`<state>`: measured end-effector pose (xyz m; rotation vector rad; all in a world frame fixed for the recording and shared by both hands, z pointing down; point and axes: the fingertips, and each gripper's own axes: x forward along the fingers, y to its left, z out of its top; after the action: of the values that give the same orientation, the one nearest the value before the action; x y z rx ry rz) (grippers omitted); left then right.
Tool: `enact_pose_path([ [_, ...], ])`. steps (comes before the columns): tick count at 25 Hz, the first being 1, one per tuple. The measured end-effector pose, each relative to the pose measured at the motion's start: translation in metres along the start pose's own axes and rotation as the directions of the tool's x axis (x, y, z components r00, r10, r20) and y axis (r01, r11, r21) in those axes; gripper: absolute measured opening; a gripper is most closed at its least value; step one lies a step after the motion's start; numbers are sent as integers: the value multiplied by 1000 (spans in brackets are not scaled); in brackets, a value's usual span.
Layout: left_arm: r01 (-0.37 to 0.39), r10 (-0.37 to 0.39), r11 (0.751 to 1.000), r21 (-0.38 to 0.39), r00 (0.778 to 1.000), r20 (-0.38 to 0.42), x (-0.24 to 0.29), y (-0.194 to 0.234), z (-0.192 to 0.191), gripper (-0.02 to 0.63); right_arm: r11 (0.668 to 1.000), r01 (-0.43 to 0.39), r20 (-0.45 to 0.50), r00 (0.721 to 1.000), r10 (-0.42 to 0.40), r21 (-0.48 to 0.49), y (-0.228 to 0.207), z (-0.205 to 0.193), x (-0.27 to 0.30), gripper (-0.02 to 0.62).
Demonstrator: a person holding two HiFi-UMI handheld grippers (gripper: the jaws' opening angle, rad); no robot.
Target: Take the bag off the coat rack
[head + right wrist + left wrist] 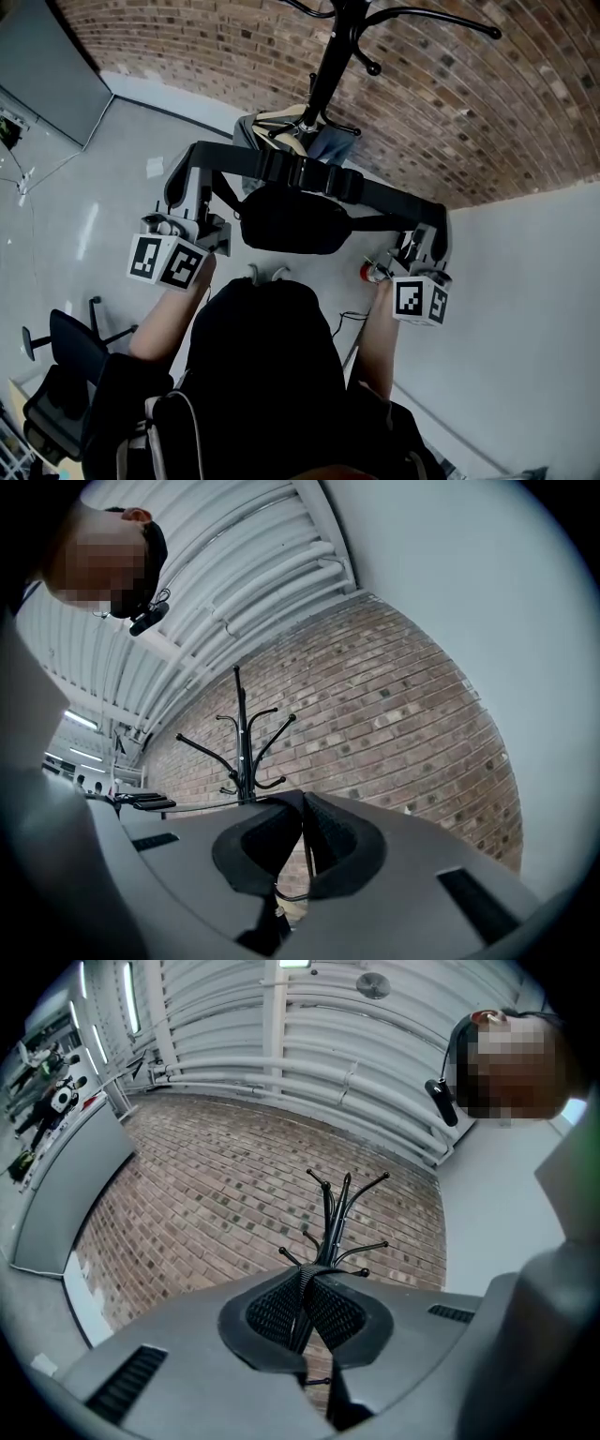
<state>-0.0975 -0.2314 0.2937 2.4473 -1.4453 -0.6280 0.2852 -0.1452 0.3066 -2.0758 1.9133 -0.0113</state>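
Observation:
A black bag [292,223] hangs by its wide black strap [305,173], which stretches between my two grippers in front of the person. My left gripper [187,173] is shut on the strap's left end and my right gripper [433,225] on its right end. In the left gripper view the ribbed pads [277,1307] of the left gripper [305,1283] pinch the strap edge-on. The right gripper [302,803] shows the same pinch. The black coat rack [328,66] stands just beyond the bag; its hooks [336,1218] carry nothing, and it also rises ahead in the right gripper view [242,752].
Clothes [300,131] lie piled at the foot of the rack. A small red thing [368,272] sits on the floor by my right gripper. A black office chair [66,347] stands at the lower left. A brick wall [450,103] runs behind and a white wall [525,281] on the right.

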Motion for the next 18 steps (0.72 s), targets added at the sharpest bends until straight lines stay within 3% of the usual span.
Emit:
enact_pose_path([
  [11, 55, -55, 998, 9, 998, -27, -29, -15, 11, 23, 995, 4, 28, 1000, -1, -97, 13, 24, -50, 18],
  [15, 79, -76, 992, 98, 996, -41, -42, -18, 14, 23, 996, -47, 0, 999, 47, -81, 16, 19, -63, 18],
  [18, 70, -65, 994, 79, 996, -63, -53, -16, 12, 23, 967, -44, -41, 999, 35, -250, 23, 17, -78, 18],
])
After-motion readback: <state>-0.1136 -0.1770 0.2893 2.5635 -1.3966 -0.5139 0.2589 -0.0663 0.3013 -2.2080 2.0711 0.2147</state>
